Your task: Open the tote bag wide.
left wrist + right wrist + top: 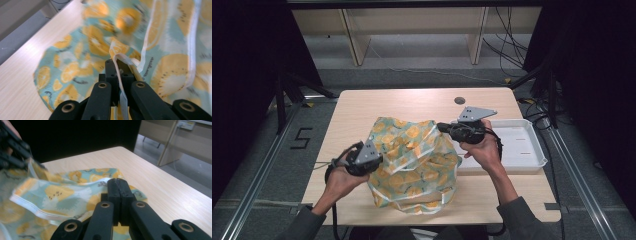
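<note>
both tools clamped on patterned bag (pixel 417 165)

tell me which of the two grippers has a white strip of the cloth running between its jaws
The left gripper: a white strip of the teal, orange-slice-patterned cloth passes between its closed jaws. The right gripper shows none.

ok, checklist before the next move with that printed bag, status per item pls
1. Left gripper shut on the bag's white edge tape: ok, tape runs between the closed jaws.
2. Right gripper gripping the bag: jaws shut at the bag's edge; whether cloth is pinched, cannot tell.
3. Bag fully on the table: ok, its lower end lies near the front edge but not over it.
4. White tray clear of the bag: not ok, cloth reaches its left rim.
5. Bag opening spread between the grippers: cannot tell, cloth is bunched.
</note>
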Available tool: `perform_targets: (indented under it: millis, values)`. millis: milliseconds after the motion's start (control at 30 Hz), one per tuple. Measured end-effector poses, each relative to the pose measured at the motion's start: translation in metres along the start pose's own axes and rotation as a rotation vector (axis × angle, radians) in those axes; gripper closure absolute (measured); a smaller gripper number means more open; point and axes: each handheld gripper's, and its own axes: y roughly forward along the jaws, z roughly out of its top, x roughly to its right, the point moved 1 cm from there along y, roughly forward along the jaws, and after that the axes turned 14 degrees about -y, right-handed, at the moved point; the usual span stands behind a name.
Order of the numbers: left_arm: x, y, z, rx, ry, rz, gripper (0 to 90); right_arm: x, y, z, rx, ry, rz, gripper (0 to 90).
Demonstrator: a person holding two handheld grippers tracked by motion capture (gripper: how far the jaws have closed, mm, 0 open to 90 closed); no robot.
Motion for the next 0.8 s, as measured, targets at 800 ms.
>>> perform_targets:
  millis: [800]
  values:
    - [-0.07,0.077,-0.019,-0.156,-0.271,0.033,82.8,0.025,0.047,-0.068,-0.385,0.031,-0.137,81.3]
